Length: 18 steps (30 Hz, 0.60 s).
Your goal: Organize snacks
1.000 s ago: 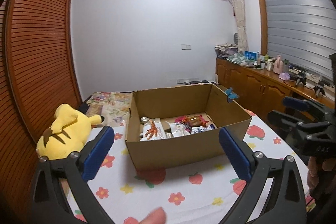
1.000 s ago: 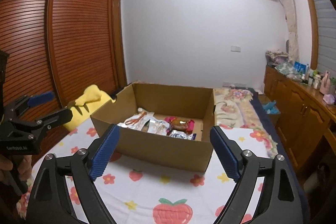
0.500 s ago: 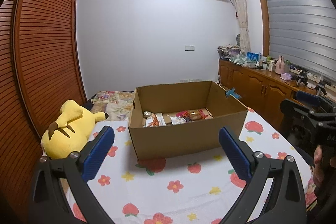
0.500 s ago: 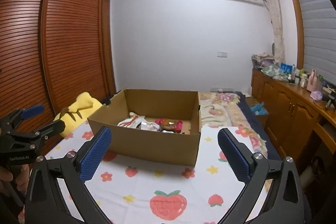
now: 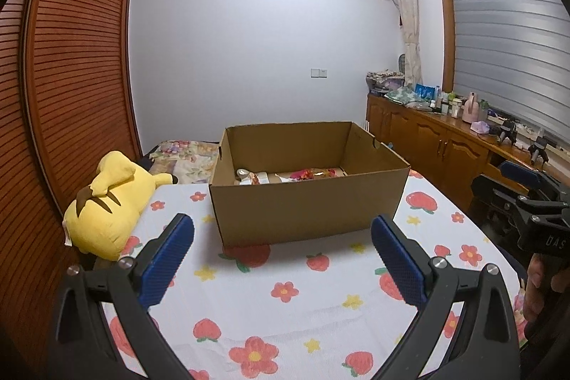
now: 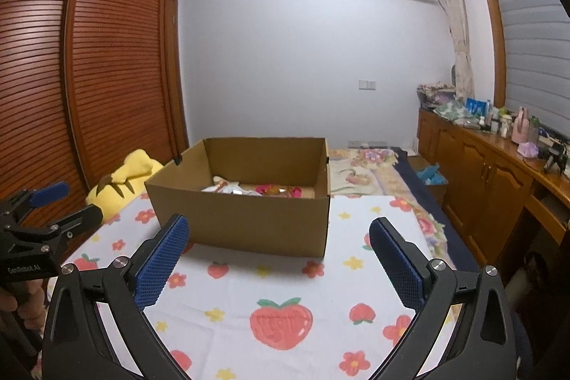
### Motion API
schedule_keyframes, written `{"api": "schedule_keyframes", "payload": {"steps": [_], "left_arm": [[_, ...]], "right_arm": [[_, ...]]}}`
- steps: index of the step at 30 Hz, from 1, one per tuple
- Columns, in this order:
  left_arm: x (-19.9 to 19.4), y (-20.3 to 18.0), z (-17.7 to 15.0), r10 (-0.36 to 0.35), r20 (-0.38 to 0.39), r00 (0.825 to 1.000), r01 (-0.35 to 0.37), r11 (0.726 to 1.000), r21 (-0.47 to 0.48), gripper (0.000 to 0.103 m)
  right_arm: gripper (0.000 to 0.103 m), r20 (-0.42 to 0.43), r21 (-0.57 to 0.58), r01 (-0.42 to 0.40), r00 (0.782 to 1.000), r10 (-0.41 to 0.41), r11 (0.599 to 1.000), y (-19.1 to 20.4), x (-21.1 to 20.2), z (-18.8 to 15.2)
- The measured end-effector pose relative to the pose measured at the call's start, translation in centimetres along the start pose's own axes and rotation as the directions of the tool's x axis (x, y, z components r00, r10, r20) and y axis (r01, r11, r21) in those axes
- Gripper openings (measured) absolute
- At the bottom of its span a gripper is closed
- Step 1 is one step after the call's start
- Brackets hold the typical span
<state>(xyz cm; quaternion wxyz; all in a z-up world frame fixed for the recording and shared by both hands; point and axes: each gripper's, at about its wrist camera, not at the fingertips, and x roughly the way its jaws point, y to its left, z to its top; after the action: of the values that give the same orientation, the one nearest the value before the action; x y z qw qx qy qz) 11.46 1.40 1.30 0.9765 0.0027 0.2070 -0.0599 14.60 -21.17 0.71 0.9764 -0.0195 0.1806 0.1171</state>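
Observation:
A brown cardboard box (image 5: 306,202) (image 6: 245,219) stands on a table covered with a strawberry-and-flower cloth (image 5: 278,294) (image 6: 285,301). Several snack packets (image 5: 285,175) (image 6: 260,189) lie on its floor, mostly hidden behind the near wall. My left gripper (image 5: 283,259) hovers over the cloth in front of the box, open and empty. My right gripper (image 6: 278,259) is also open and empty, in front of the box. Each gripper shows in the other's view: the right one (image 5: 534,202) at the right edge, the left one (image 6: 35,219) at the left edge.
A yellow plush toy (image 5: 110,205) (image 6: 124,180) lies left of the box by the slatted wooden wardrobe (image 5: 71,95). A bed with a floral cover (image 6: 367,170) lies behind the table. A wooden sideboard (image 5: 445,145) loaded with bottles runs along the right wall.
Both grippers have drawn back from the box and sunk a little, so the box looks smaller and its contents are more hidden. The right gripper's jaws widened slightly.

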Motion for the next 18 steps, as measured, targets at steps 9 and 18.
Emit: {"api": "schedule_keyframes", "payload": {"steps": [9,18], "left_arm": [[0.26,0.15,-0.33,0.008,-0.008,1.000,-0.008,1.000,0.000,0.101],[-0.02,0.27,-0.69,0.003,-0.006,1.000,-0.003,1.000,-0.002,0.101]], "right_arm": [[0.103,-0.004,-0.001,0.007,1.000,-0.007,1.000,0.08,-0.02,-0.27],[0.103,-0.001,-0.002,0.007,1.000,-0.007,1.000,0.08,0.02,-0.30]]}}
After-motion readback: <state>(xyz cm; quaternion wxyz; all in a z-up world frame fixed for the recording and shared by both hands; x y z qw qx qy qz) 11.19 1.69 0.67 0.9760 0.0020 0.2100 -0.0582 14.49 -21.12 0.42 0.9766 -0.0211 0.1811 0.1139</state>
